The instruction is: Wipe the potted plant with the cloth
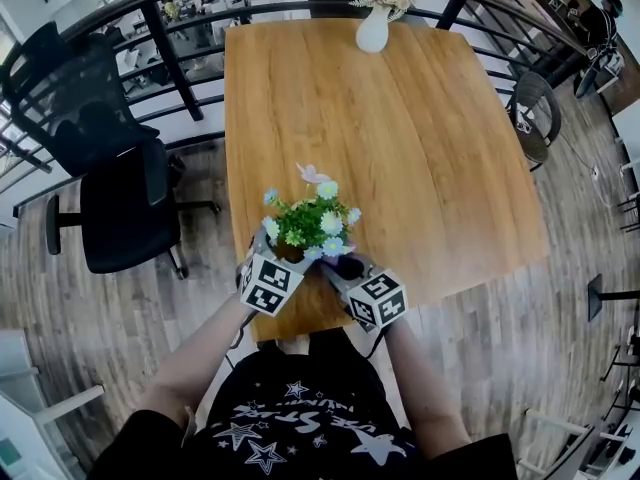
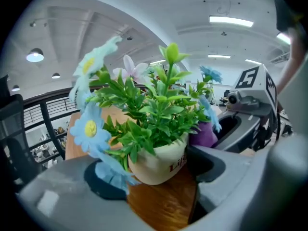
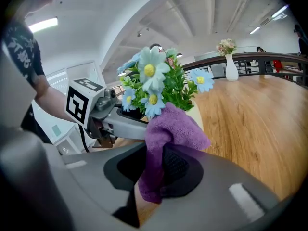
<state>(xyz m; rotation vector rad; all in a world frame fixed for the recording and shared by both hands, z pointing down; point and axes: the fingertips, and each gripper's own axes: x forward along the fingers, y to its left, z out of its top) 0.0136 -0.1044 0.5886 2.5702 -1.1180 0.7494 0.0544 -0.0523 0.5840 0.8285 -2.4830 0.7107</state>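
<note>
Head view: two grippers meet at the potted plant (image 1: pixel 305 220) near the lower edge of the table (image 1: pixel 420 138)

The plant stands low in the middle of the frame, close to the table edge nearest to the person. The left gripper (image 1: pixel 278 252) comes from the lower left and the right gripper (image 1: pixel 342 264) from the lower right. Each one has its marker cube turned to the camera.

Left gripper view shows the cream pot (image 2: pixel 161 160) directly between the two jaws. The jaws stand wide apart and each of them lies against one side of the pot, so this gripper has hold of the plant by its pot. Green leaves and pale blue flowers (image 2: pixel 90 128) fill the middle of the frame, and one flower hangs over the left jaw.

Right gripper view shows the jaws closed on a purple cloth (image 3: pixel 168 138). The cloth stands up from between the jaws as a bunched fold. Its upper end touches the plant just under the flowers, at the side of the pot. In the left gripper view the same cloth appears at the right of the pot, behind the leaves.

At the top of the head view a white vase (image 1: pixel 372 30) with flowers stands at the far table edge, well apart from the plant. A black office chair (image 1: pixel 115 183) stands on the floor at the left of the table.
</note>
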